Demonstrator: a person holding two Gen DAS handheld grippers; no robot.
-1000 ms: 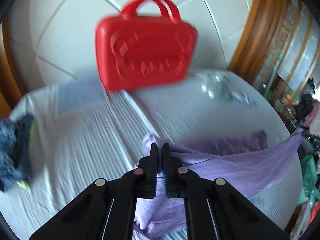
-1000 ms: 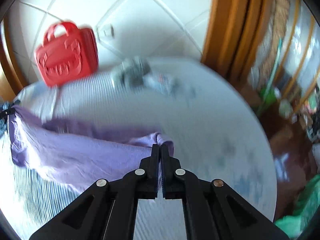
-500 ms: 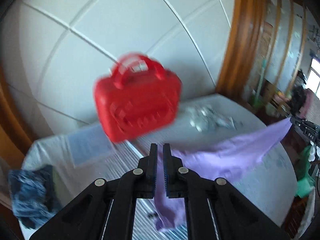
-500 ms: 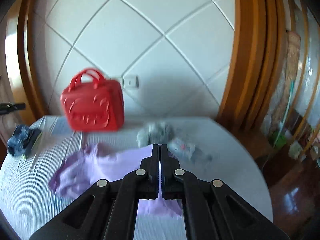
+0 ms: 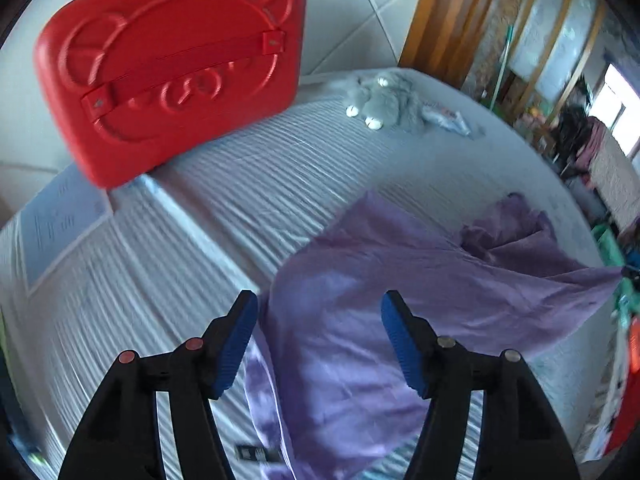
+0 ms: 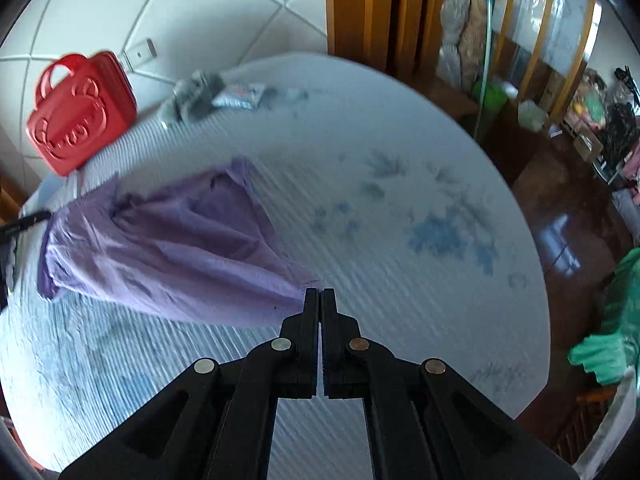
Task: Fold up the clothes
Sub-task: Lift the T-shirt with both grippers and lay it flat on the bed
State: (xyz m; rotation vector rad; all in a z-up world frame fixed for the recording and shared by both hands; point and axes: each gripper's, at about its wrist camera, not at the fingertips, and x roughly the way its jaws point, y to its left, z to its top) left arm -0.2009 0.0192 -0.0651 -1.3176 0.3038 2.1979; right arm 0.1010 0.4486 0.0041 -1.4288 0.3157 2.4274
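A purple garment (image 5: pixel 380 288) lies spread on the striped bed sheet (image 5: pixel 120 280). My left gripper (image 5: pixel 318 320) hovers over its left part, jaws opening, and the blue pads (image 5: pixel 236 340) do not touch the cloth below. In the right wrist view the same purple garment (image 6: pixel 168 248) stretches leftward from my right gripper (image 6: pixel 319 294), which is shut on its near right corner. At the far left edge of that view the tip of the left gripper (image 6: pixel 28 222) shows by the cloth's other end.
A red hard case (image 5: pixel 176 64) leans against the white tiled wall. A grey plush toy (image 5: pixel 384 100) and small packets (image 6: pixel 240 94) lie near the bed's far end. Dark wooden floor (image 6: pixel 568 216) and green cloth (image 6: pixel 616 336) lie past the bed's right edge.
The left gripper let go of the purple garment and opened. Both grippers came down toward the bed, and the garment now lies spread on the sheet instead of hanging stretched.
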